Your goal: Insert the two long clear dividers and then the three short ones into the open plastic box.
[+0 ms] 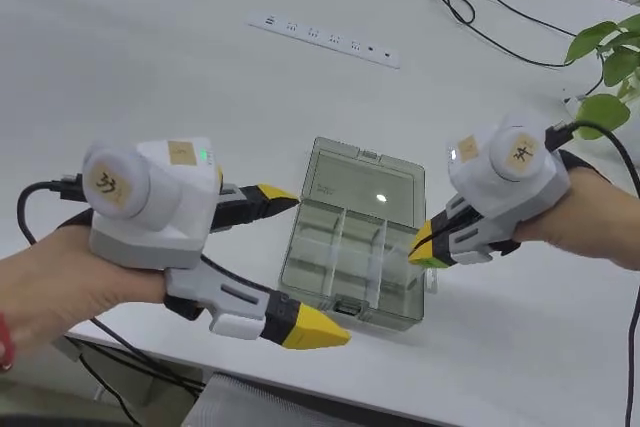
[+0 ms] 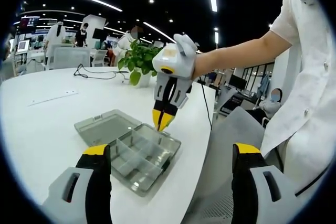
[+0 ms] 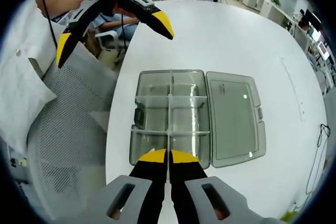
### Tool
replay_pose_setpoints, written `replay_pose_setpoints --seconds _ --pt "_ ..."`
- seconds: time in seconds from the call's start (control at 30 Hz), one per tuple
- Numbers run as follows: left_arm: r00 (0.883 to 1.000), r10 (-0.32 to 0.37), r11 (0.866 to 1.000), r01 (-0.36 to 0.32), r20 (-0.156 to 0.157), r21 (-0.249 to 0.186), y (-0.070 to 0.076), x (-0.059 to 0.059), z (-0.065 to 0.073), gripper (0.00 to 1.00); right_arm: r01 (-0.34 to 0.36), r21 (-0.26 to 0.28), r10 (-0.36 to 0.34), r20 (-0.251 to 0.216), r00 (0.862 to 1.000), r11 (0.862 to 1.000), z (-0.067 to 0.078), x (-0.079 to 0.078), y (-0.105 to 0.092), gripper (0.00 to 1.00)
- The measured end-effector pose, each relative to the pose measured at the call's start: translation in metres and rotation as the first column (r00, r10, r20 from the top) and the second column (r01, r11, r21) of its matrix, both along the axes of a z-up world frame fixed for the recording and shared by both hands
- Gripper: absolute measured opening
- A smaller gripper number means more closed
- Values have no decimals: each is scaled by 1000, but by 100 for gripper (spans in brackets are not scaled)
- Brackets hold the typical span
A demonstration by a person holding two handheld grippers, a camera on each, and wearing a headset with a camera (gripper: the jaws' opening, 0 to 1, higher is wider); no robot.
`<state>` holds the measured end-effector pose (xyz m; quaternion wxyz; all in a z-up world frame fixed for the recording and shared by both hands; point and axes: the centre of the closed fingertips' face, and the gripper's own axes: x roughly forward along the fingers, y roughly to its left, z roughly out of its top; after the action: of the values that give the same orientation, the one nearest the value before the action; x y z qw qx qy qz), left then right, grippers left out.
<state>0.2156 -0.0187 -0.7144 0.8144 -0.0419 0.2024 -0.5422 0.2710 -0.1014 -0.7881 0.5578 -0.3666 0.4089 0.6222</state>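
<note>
On white table (image 1: 150,77): smoky clear plastic box (image 1: 350,182), lid open, clear dividers (image 3: 170,98) inside.
Right gripper (image 1: 420,245): jaws together at box's edge.
Left gripper (image 1: 314,264): jaws wide apart, beside box.

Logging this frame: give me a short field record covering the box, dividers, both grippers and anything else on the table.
box: open plastic box on white table, lid lying flat
dividers: clear dividers stand inside, crossing into compartments
left gripper: jaws wide, beside the box, empty
right gripper: shut, tips at the box's edge; whether it pinches a divider is unclear
other: power strip, plant
</note>
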Motion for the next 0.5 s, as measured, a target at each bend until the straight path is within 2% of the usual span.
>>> replay_pose_setpoints --seconds 0.5 --pt "1000 3 1000 -3 -1 3 1 -1 -1 99 -4 12 3 11 1000 1000 -13 -1 1 2"
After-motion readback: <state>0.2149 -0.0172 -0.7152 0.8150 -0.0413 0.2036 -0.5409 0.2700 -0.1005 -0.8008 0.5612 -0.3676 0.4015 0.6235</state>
